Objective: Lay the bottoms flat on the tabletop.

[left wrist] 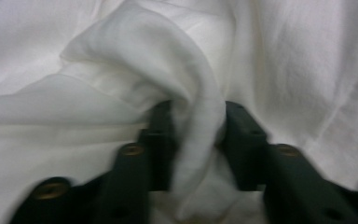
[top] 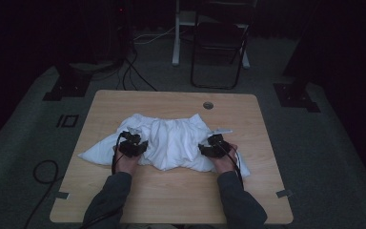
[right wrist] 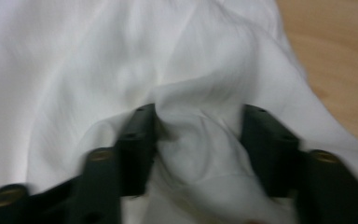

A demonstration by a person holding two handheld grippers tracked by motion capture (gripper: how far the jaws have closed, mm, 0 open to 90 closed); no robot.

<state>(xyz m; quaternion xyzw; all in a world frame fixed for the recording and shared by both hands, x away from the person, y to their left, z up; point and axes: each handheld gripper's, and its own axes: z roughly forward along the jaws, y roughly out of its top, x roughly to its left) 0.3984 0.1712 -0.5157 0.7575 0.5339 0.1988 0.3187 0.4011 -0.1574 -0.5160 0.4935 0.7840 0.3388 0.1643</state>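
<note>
cloth: the white garment (top: 171, 140) lies bunched at the centre of the frame on your wooden counter (top: 171, 191).
left gripper: your left gripper (top: 132, 144), at the cloth's left side, pinches a raised fold (left wrist: 198, 135) between its jaws.
right gripper: your right gripper (top: 214, 146), at the cloth's right side, has a fold (right wrist: 200, 135) bunched between half-closed jaws; whether they press it, you cannot tell.
</note>
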